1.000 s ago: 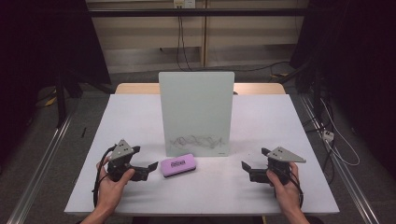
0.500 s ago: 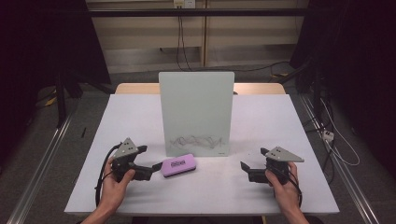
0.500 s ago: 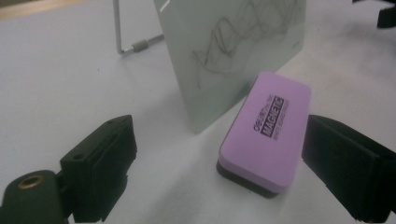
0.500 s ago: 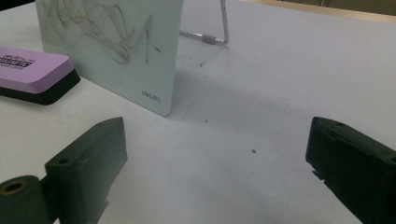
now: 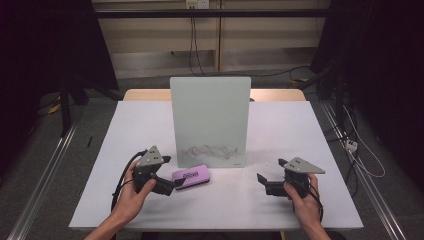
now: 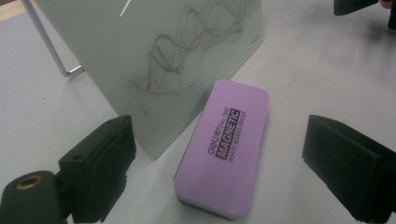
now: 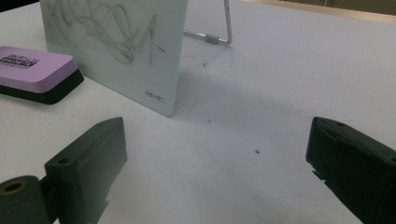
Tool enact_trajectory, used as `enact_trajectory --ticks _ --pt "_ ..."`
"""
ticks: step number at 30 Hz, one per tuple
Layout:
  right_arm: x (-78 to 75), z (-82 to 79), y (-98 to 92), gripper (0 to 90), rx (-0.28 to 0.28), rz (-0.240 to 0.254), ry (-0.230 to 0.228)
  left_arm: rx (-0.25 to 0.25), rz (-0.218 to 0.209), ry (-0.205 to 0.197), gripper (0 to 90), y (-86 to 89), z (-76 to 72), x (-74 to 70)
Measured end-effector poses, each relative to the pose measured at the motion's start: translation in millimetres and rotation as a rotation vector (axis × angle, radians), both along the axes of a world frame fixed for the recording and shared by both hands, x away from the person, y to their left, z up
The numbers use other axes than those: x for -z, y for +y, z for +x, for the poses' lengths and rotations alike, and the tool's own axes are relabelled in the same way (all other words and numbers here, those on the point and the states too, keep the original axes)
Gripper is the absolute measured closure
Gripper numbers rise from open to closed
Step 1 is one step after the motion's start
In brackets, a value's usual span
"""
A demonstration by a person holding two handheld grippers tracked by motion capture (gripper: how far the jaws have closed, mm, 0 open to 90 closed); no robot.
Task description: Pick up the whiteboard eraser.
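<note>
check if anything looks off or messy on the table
Nothing is spilled, tipped or broken. The only mess is the grey scribble low on the upright board. The purple eraser lies flat in front of the board, skewed to its bottom edge. The left gripper is open right beside the eraser; the right gripper is open too.
</note>
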State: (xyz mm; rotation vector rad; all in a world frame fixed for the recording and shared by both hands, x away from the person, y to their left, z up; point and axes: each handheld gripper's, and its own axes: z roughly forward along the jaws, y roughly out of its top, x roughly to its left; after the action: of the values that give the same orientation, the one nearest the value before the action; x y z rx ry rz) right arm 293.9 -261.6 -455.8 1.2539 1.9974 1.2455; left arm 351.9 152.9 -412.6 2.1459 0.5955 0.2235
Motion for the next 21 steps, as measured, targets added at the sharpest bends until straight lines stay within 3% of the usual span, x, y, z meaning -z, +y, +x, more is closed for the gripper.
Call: enact_trajectory --ticks 4,8,13,17,19,21 --pt "-0.1 -0.3 0.4 5.1 0.000 0.002 0.003 0.044 0.016 0.005 6.7 -7.0 2.5 -2.7" --pt "0.1 0.0 0.6 5.2 0.000 -0.001 0.002 0.101 0.111 -0.010 7.5 -21.3 2.7 -4.5" --pt "0.1 0.0 1.0 5.1 -0.001 -0.002 0.003 0.151 0.116 0.011 10.0 -33.4 4.1 -4.2" --pt "0.0 0.0 1.4 5.1 -0.004 -0.002 0.002 0.181 0.158 -0.012 16.2 -37.8 8.5 -4.7" --pt "-0.2 -0.2 1.9 5.1 -0.007 -0.005 0.002 0.182 0.164 0.002 18.8 -39.5 11.9 -3.8" --pt "0.1 0.1 2.3 5.1 -0.006 -0.003 0.002 0.211 0.196 0.018 21.4 -42.2 15.6 -2.6"
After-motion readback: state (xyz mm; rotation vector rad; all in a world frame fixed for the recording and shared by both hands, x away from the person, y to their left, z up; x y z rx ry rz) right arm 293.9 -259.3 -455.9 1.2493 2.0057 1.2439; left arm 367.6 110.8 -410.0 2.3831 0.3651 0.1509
